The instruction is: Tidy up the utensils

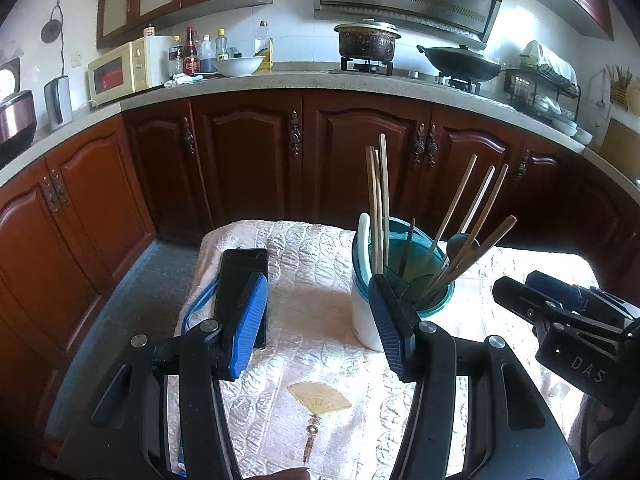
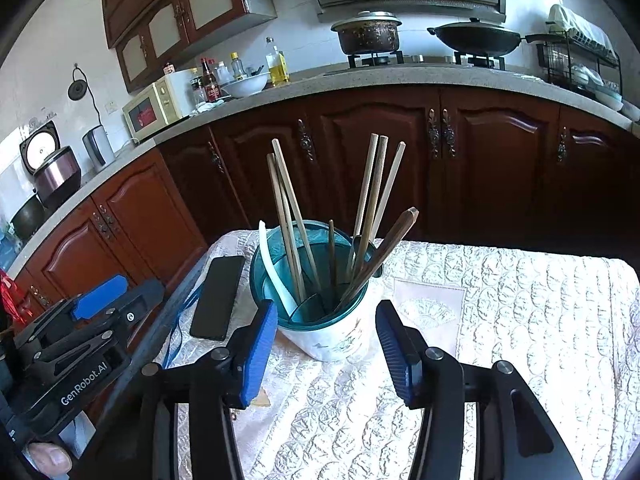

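My left fingers and right fingers are both spread apart, holding nothing. The teal-rimmed white cup with wooden chopsticks stands on the quilted cloth surface, just ahead.

The left gripper is held low and level, its blue-padded fingers spread wide apart with nothing gripped between them. The right gripper is likewise held level, its jaws parted wide and empty. The two grippers are positioned side by side, near each other. A thumb is seen beneath the left gripper's body.
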`<state>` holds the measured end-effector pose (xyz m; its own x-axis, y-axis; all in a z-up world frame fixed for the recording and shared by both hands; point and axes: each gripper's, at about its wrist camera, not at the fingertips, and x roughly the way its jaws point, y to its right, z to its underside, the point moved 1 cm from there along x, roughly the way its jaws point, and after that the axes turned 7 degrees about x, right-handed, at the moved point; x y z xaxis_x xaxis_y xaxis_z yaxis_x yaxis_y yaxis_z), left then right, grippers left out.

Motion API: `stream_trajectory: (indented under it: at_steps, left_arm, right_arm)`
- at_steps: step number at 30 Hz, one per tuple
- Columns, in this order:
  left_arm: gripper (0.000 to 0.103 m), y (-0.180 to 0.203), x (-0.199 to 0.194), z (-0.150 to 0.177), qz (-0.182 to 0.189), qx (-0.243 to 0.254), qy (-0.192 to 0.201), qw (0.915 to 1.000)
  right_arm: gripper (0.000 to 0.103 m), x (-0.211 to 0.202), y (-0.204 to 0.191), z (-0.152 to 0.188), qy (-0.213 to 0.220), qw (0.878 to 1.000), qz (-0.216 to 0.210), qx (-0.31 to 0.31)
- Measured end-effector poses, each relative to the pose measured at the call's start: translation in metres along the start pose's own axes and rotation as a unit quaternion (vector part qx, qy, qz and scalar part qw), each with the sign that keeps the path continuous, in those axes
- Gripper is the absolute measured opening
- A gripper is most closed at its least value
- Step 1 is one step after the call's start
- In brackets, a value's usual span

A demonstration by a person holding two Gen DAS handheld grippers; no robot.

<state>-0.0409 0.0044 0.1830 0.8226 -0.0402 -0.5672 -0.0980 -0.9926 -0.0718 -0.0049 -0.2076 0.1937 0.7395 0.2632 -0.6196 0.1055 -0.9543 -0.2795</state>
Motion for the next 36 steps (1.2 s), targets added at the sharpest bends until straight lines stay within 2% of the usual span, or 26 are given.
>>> stream_trajectory:
  at_steps: [23,36]
  left_arm:
    - [0.052,0.0069,0.0015,0.0047,-0.008,0.009,-0.002,0.9999]
    - [0.052,0.0070,0.0078,0.0064,0.009,0.003,-0.010,0.9999]
  right_arm:
    - [0.050,0.0035,0.0022,0.0040,-0.008,1.000,0.008,0.003]
    - [0.051,0.0051,0.0028,0.0046,-0.007,1.000,0.017,-0.001]
